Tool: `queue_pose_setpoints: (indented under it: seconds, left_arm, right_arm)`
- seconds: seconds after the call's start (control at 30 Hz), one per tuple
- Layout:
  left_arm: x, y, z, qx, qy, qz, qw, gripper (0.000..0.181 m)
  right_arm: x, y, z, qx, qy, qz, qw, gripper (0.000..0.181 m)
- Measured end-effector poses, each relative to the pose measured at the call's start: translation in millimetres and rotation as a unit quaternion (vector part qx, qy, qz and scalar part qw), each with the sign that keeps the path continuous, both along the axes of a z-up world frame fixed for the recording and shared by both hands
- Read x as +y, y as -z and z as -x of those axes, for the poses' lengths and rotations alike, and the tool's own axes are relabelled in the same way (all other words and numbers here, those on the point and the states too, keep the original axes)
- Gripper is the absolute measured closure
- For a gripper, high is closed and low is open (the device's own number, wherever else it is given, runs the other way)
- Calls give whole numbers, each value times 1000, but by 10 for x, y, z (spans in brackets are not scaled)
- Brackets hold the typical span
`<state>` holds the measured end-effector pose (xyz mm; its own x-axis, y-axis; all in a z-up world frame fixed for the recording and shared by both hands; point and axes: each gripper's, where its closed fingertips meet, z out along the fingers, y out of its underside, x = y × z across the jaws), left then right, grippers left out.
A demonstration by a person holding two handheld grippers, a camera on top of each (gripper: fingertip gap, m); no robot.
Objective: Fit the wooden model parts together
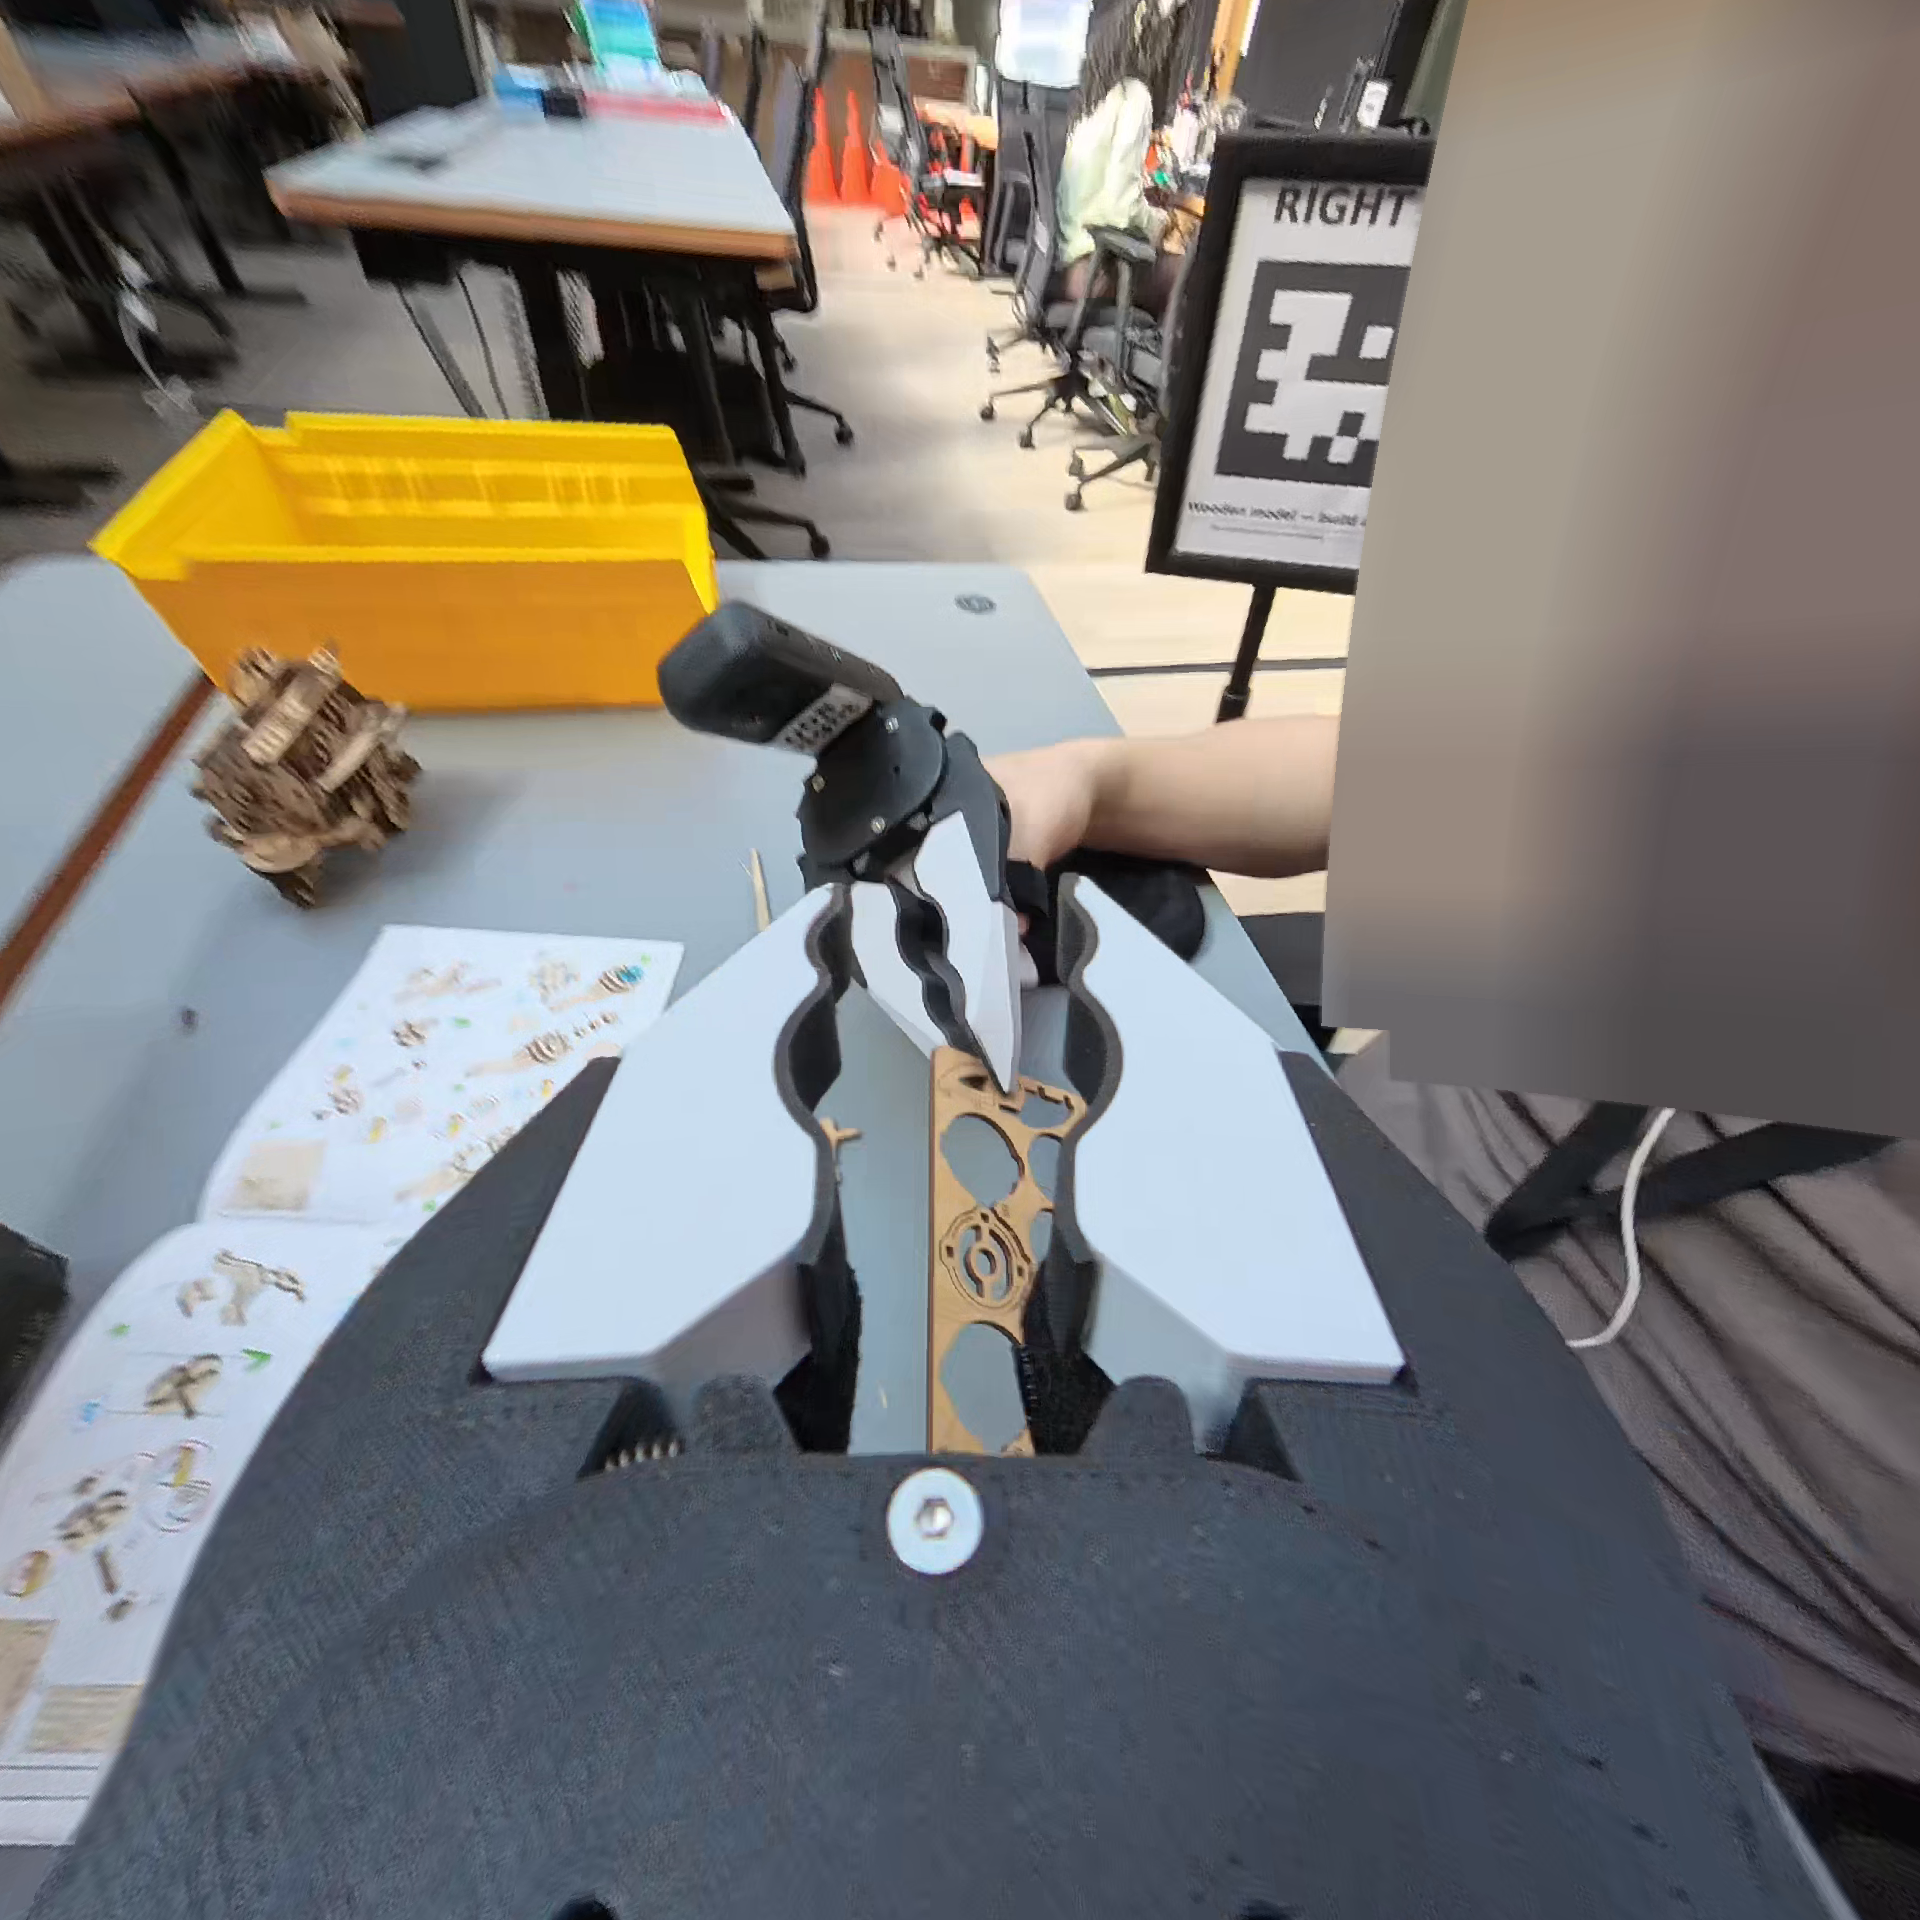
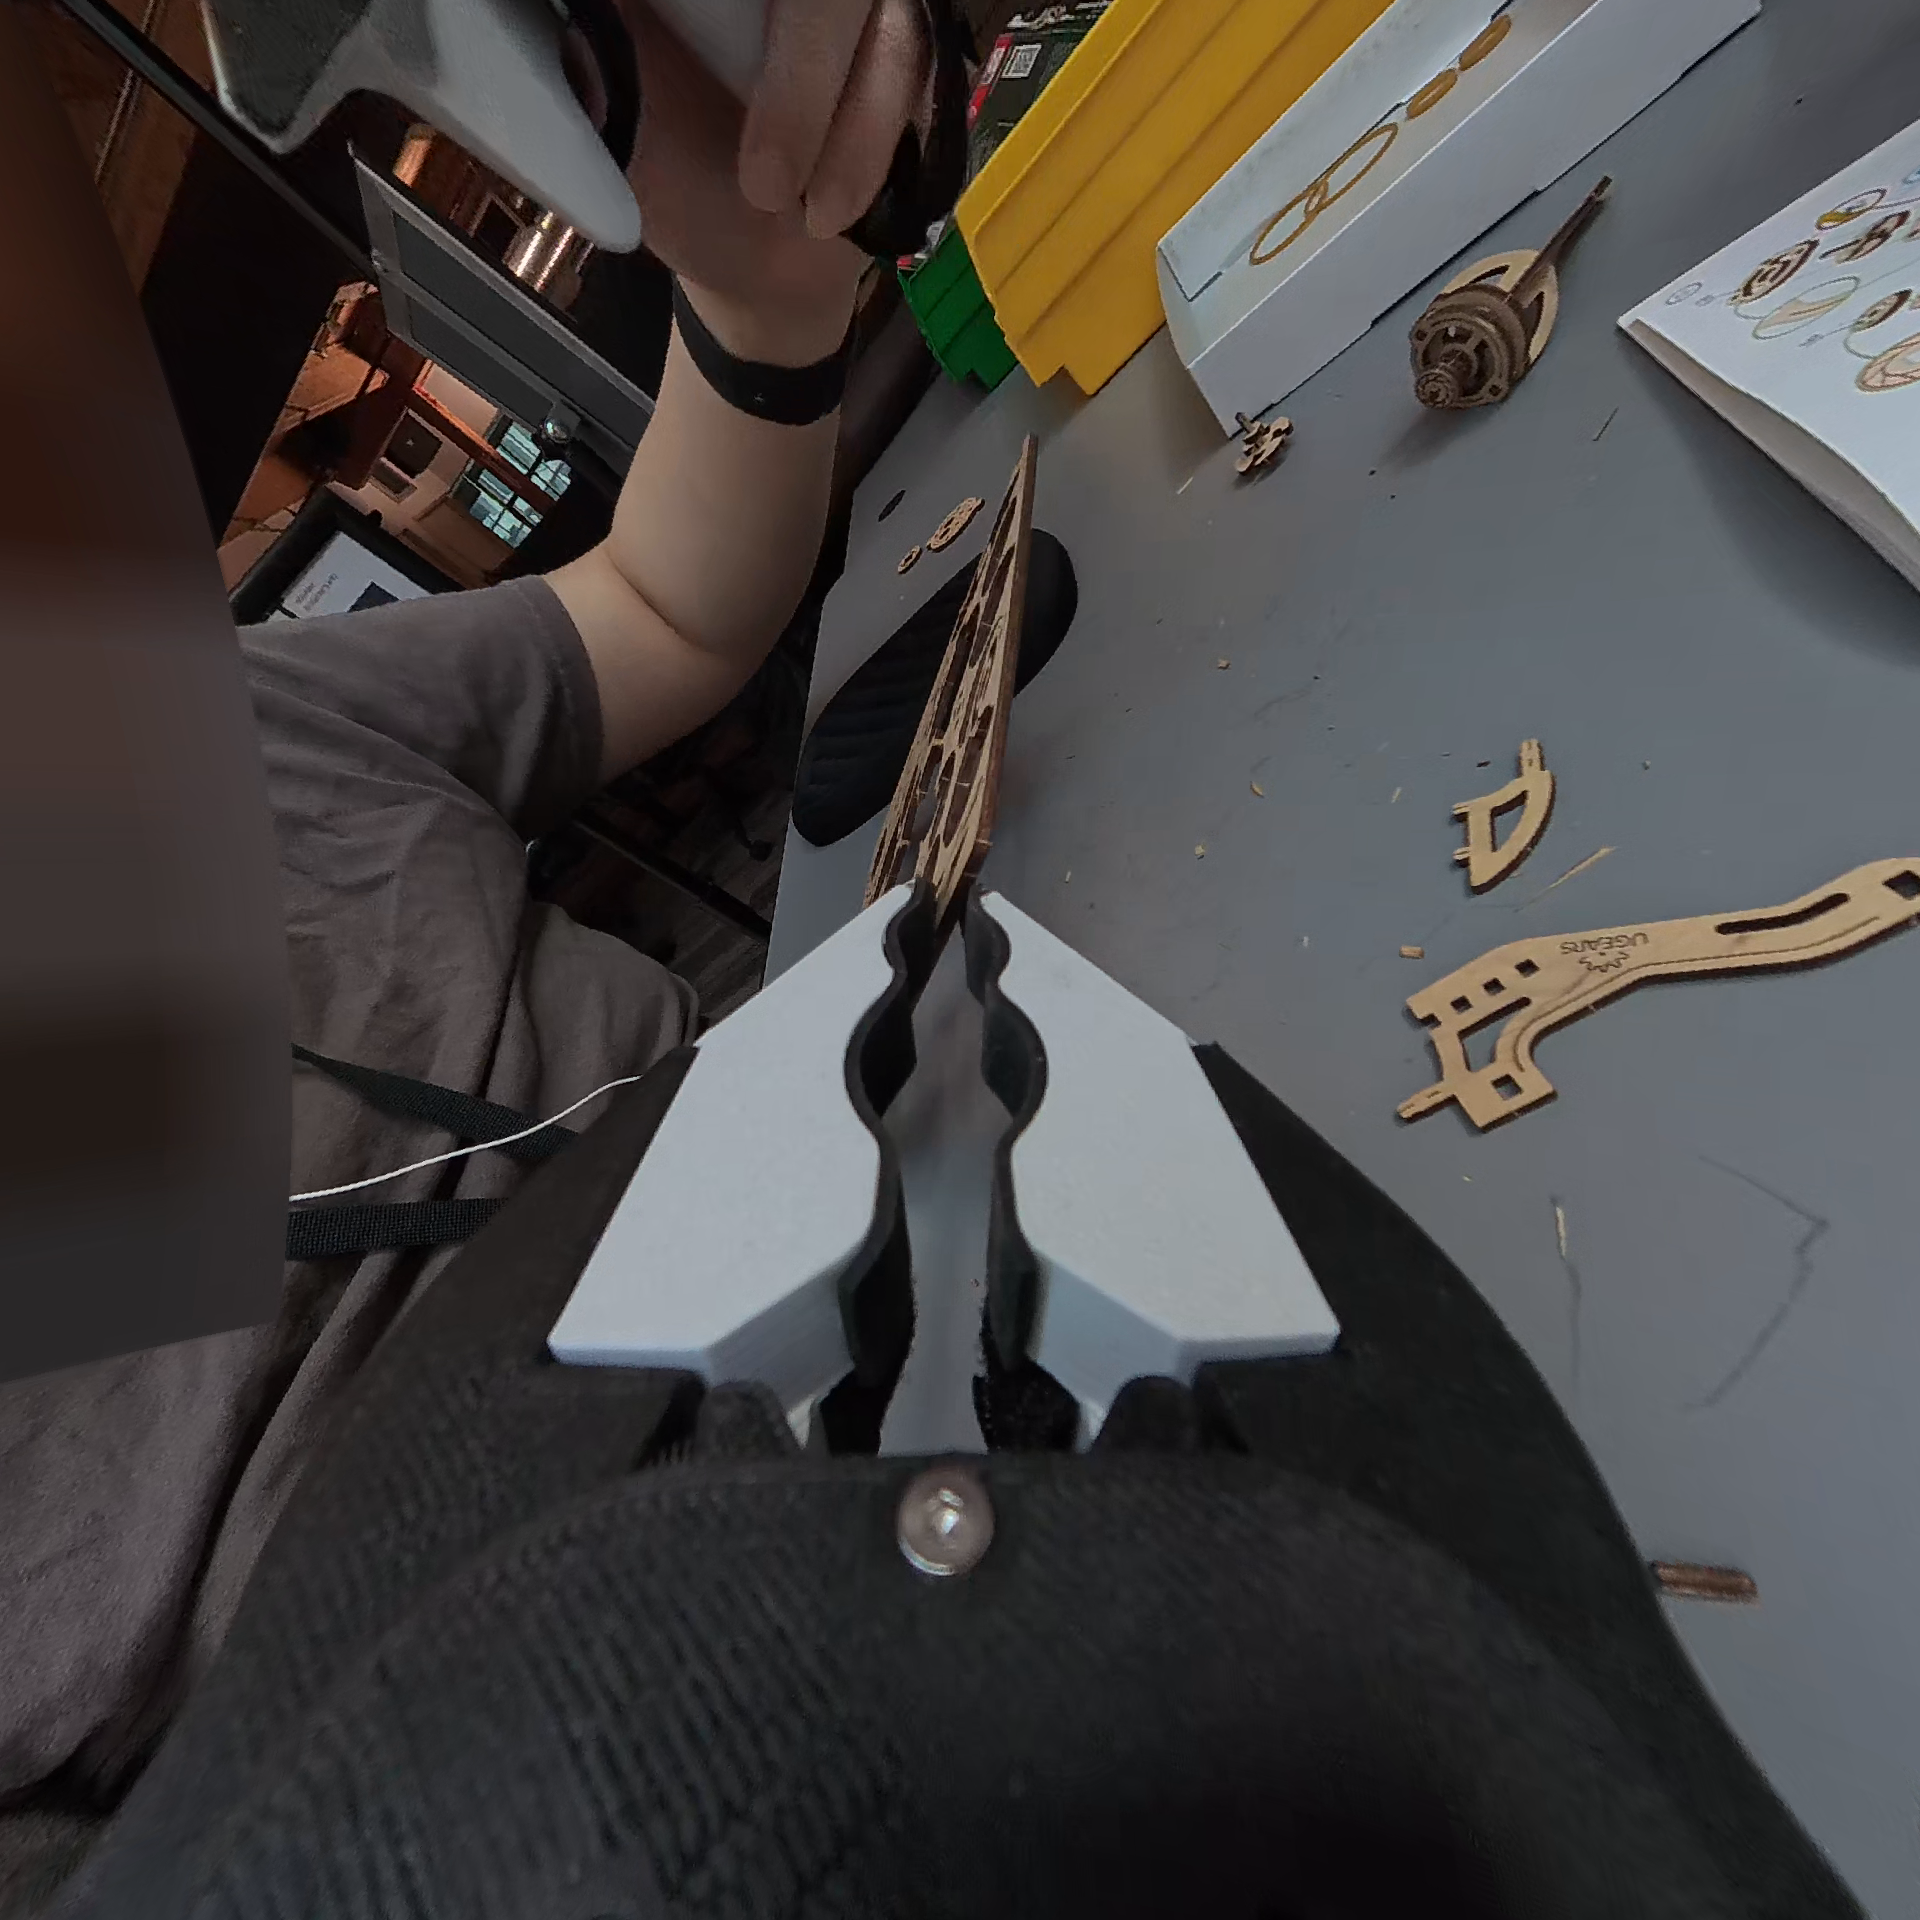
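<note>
Wooden sheet (image 2: 977,717) edge-on, cutouts mostly hidden

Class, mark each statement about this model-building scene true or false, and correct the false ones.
1. The right gripper pinches the flat perforated wooden sheet by its edge. True.
2. The yellow plastic bin stands on the floor. False: it stands on the grey table.
3. The left gripper is shut on a part. False: its jaws stand open around the sheet.
4. A long curved wooden piece lies flat on the table. True.
</note>
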<state>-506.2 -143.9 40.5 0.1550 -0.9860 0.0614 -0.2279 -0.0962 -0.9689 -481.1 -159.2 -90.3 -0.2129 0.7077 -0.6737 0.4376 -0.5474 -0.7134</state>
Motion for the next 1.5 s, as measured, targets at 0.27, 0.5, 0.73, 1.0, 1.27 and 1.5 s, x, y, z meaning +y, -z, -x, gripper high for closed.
queue_pose_setpoints:
  seconds: [0.27,0.5,0.73,1.0,1.27,1.5]
  left_arm:
    - [-165,-110,-27,-70,-90,-141,983,116]
    - [28,299,-175,23,-94,1,995,181]
    - [-2,994,-98,203,-44,113,972,147]
    - [-103,1237,-183,257,27,262,930,154]
    - [-135,1293,-220,235,54,293,925,175]
    - [-152,1307,-213,223,56,305,924,176]
  right_arm:
    - [-32,2,12,1,-2,-6,1000,177]
    - [-61,6,11,2,-5,-8,1000,176]
    - [-66,11,4,2,-8,-7,1000,176]
    - [-69,18,-1,1,-6,-26,1000,176]
    - [-105,67,-4,-11,-18,-25,999,175]
    - [-99,49,-10,-5,-17,-27,999,175]
